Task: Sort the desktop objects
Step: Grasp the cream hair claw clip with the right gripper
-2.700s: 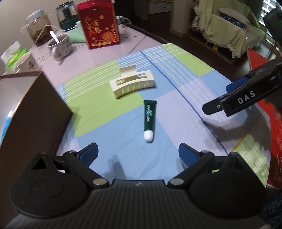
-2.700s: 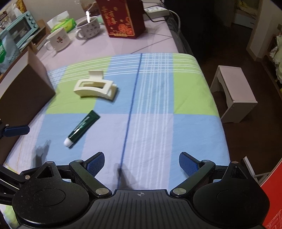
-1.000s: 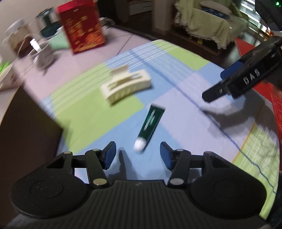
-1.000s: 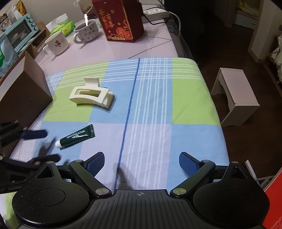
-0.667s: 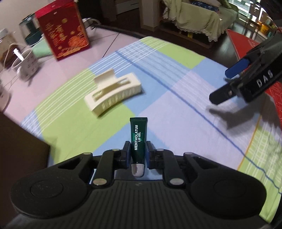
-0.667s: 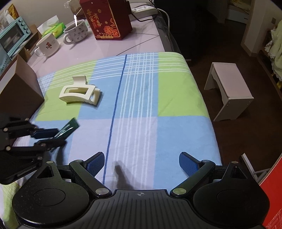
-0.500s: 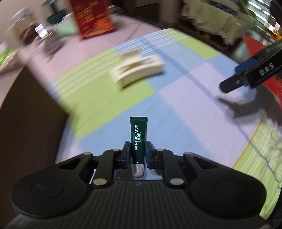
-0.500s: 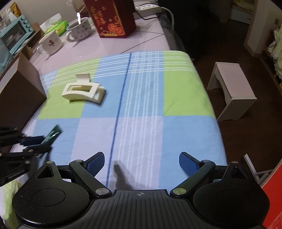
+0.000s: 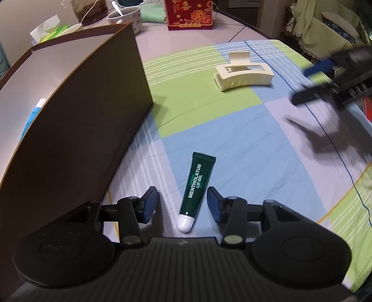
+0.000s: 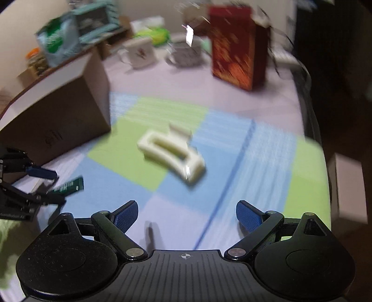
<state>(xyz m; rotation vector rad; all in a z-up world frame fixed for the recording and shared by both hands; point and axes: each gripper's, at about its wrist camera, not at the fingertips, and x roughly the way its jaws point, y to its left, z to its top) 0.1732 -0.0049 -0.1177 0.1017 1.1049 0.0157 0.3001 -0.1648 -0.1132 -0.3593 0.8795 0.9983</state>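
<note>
A dark green lip gel tube (image 9: 196, 185) with a white cap lies loose on the checked cloth (image 9: 232, 139), between the fingers of my left gripper (image 9: 181, 201). That gripper is open and neither pad touches the tube. The brown box (image 9: 81, 116) stands just to its left. A cream hair clip (image 9: 243, 74) rests farther out on the cloth. In the blurred right wrist view, the hair clip (image 10: 172, 155) is ahead of my open, empty right gripper (image 10: 187, 213). The tube (image 10: 68, 185) and the left gripper (image 10: 44, 185) are at the left edge of that view.
A blue and white tube (image 9: 34, 111) lies inside the brown box. A red carton (image 9: 189, 14), mugs (image 9: 125, 17) and a tissue pack (image 9: 50, 30) stand at the back of the table. The table edge and a white stool (image 10: 346, 185) are to the right.
My left gripper, shut on the tube half a second ago, has swung left beside the brown box and opened, letting the tube go. My right gripper has moved toward the hair clip.
</note>
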